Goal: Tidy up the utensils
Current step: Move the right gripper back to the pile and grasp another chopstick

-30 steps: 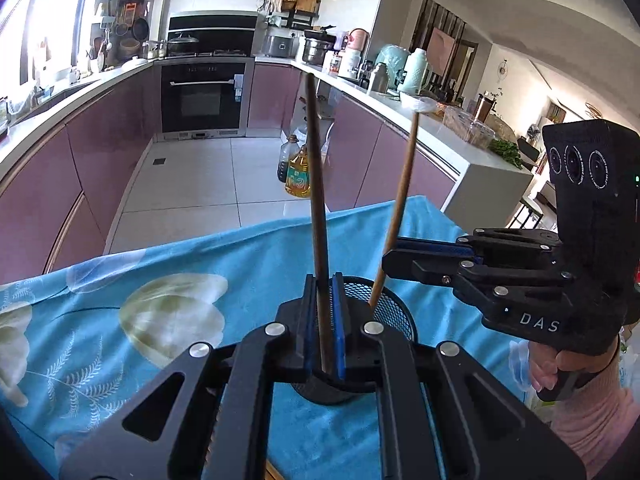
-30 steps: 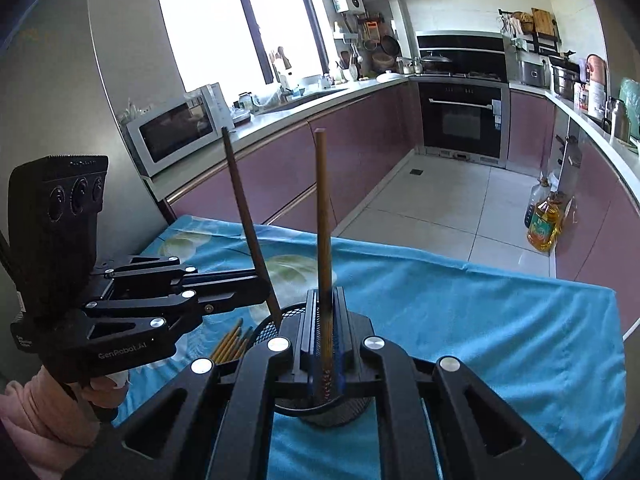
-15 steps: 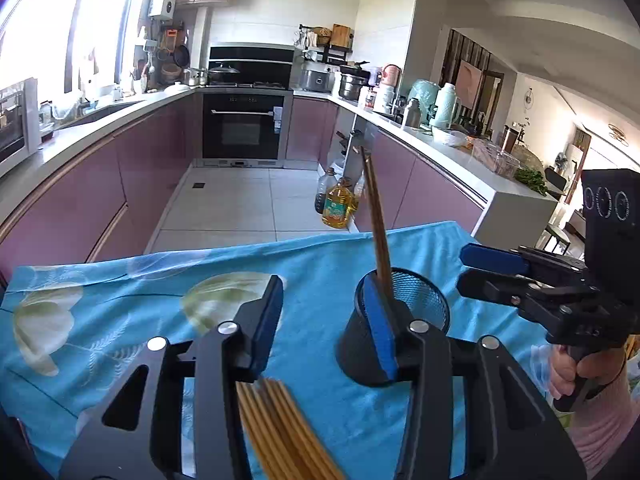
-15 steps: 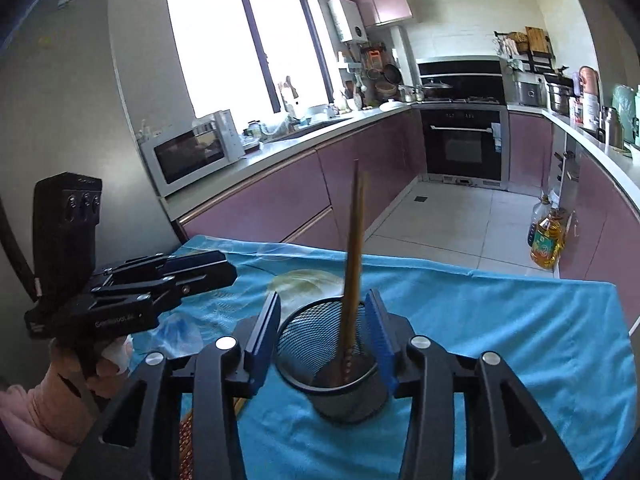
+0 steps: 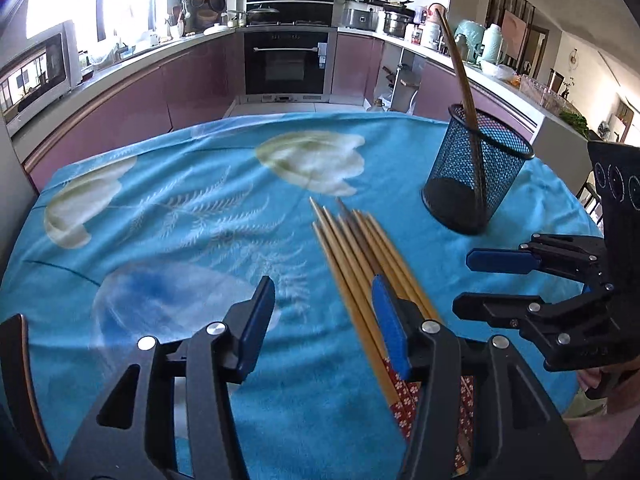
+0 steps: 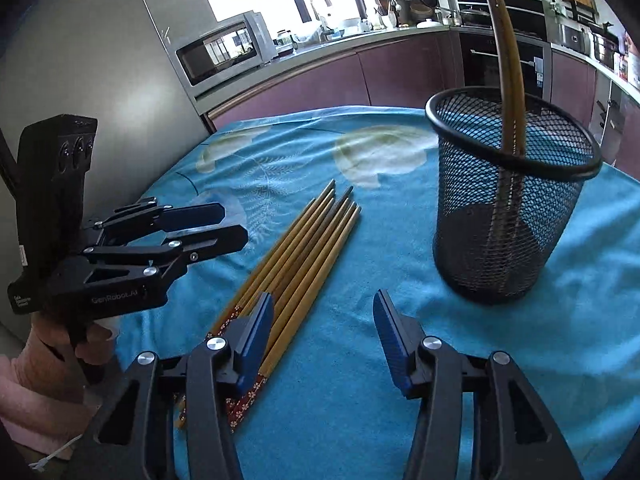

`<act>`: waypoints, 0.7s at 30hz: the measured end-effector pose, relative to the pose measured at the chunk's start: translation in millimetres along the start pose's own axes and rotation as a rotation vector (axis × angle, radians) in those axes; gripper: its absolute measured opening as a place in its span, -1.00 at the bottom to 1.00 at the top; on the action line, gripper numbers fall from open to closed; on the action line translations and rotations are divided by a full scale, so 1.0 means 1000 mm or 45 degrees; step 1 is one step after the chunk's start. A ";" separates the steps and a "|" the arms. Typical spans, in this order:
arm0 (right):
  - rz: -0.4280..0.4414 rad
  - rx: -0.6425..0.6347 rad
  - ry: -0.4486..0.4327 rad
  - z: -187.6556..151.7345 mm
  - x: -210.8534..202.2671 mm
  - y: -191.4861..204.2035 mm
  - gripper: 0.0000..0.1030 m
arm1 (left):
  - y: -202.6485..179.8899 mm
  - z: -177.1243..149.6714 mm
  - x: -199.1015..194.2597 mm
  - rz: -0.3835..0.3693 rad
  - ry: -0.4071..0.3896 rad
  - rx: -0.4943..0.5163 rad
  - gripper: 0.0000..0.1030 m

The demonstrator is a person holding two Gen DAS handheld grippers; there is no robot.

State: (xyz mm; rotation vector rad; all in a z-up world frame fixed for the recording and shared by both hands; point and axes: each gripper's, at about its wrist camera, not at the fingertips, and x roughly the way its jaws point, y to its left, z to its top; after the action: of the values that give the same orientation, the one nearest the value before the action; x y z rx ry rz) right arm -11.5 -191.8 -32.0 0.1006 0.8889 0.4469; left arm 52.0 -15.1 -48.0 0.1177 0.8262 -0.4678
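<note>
A black mesh cup (image 5: 476, 176) (image 6: 508, 196) stands on the blue tablecloth with two wooden chopsticks (image 6: 506, 64) leaning inside it; in the left wrist view (image 5: 460, 68) they overlap. Several more chopsticks (image 5: 364, 252) (image 6: 304, 256) lie in a bundle on the cloth, left of the cup, tips pointing away. My left gripper (image 5: 324, 320) is open and empty just above the cloth, its right finger over the bundle. My right gripper (image 6: 324, 332) is open and empty, right of the bundle and in front of the cup. Each gripper shows in the other's view (image 6: 204, 224) (image 5: 492, 280).
The round table's blue floral cloth (image 5: 180, 220) fills the foreground. A dark wooden chair back (image 5: 20, 360) stands at the left edge. Kitchen counters, an oven (image 5: 288, 60) and a microwave (image 6: 224, 48) lie beyond the table.
Both grippers let go of their chopsticks into the cup, opened, and drew back and down toward the bundle on the cloth.
</note>
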 end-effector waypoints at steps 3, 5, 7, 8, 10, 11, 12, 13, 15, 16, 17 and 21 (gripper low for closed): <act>-0.038 -0.001 0.005 -0.002 0.003 0.005 -0.08 | -0.001 -0.008 0.004 -0.007 0.026 -0.001 -0.02; -0.064 -0.006 0.009 -0.003 0.004 0.006 -0.09 | -0.002 -0.012 0.006 -0.012 0.037 0.002 -0.03; -0.074 -0.005 0.016 -0.004 0.005 0.006 -0.12 | -0.004 -0.014 0.006 -0.015 0.043 0.010 -0.03; -0.084 -0.006 0.020 -0.005 0.005 0.006 -0.13 | -0.005 -0.014 0.006 -0.021 0.044 0.015 -0.03; -0.094 -0.012 0.026 -0.005 0.007 0.008 -0.14 | -0.007 -0.015 0.006 -0.027 0.048 0.025 -0.03; -0.096 -0.011 0.028 -0.005 0.007 0.008 -0.15 | -0.008 -0.015 0.006 -0.026 0.050 0.029 -0.03; -0.099 -0.012 0.032 -0.005 0.008 0.008 -0.16 | -0.008 -0.016 0.007 -0.025 0.055 0.033 -0.03; -0.104 -0.015 0.036 -0.004 0.009 0.009 -0.16 | -0.009 -0.016 0.007 -0.026 0.060 0.036 -0.03; -0.114 -0.020 0.044 -0.004 0.013 0.010 -0.16 | -0.009 -0.017 0.009 -0.030 0.067 0.038 -0.04; -0.120 -0.023 0.050 -0.003 0.015 0.011 -0.18 | -0.009 -0.017 0.010 -0.033 0.070 0.038 -0.05; -0.125 -0.027 0.052 -0.003 0.016 0.012 -0.19 | -0.008 -0.017 0.010 -0.037 0.069 0.034 -0.05; -0.138 -0.037 0.055 -0.003 0.017 0.014 -0.19 | -0.005 -0.016 0.012 -0.047 0.079 0.021 -0.06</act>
State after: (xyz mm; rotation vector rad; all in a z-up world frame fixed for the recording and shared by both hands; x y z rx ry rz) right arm -9.1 -172.5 -42.8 0.0160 0.9254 0.3623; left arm 45.7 -18.9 -67.4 0.1332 0.8867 -0.5077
